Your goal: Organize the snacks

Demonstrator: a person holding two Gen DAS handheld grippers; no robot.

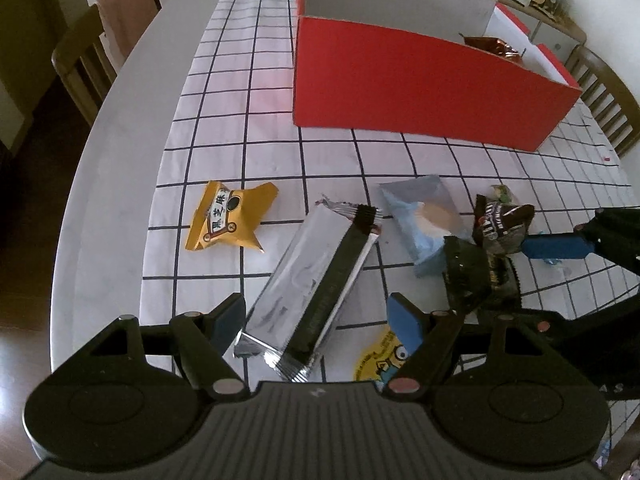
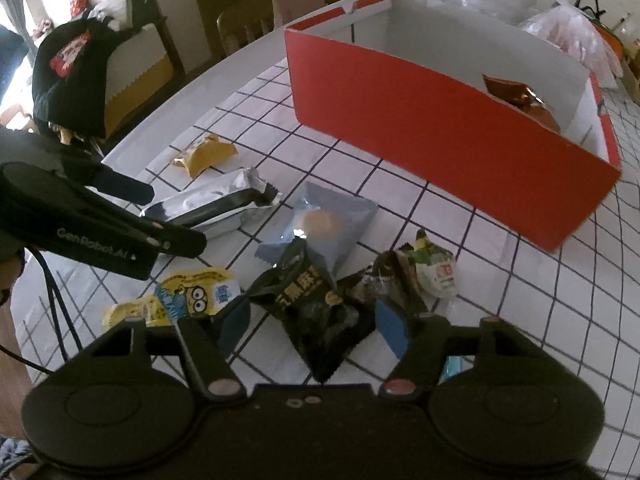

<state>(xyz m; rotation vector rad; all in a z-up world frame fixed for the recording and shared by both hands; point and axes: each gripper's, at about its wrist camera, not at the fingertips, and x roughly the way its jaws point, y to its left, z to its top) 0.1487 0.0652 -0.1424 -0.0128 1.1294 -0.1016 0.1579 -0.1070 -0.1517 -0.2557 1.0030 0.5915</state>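
We find the left gripper (image 1: pixel 318 318) with its jaws spread wide, straddling the near end of a silver-and-black bar wrapper (image 1: pixel 312 288) that lies flat on the checked tablecloth (image 1: pixel 256 92); its fingers do not touch the wrapper. We find the right gripper (image 2: pixel 314 326) likewise spread wide, a black snack packet (image 2: pixel 320 316) lying between its fingers, unclamped.

The remaining snacks lie loose on the cloth: a yellow packet (image 1: pixel 228 218) to the left, a pale blue pouch (image 2: pixel 320 224) beside the bar, a yellow cartoon-printed packet (image 2: pixel 188 294) near the left gripper, a dark brown packet (image 1: pixel 502 226) and a small green-and-white sweet (image 2: pixel 436 270) close to the black packet.

The red box (image 2: pixel 440 136) stands open beyond them, holding one copper-coloured packet (image 2: pixel 516 98) at its right end.
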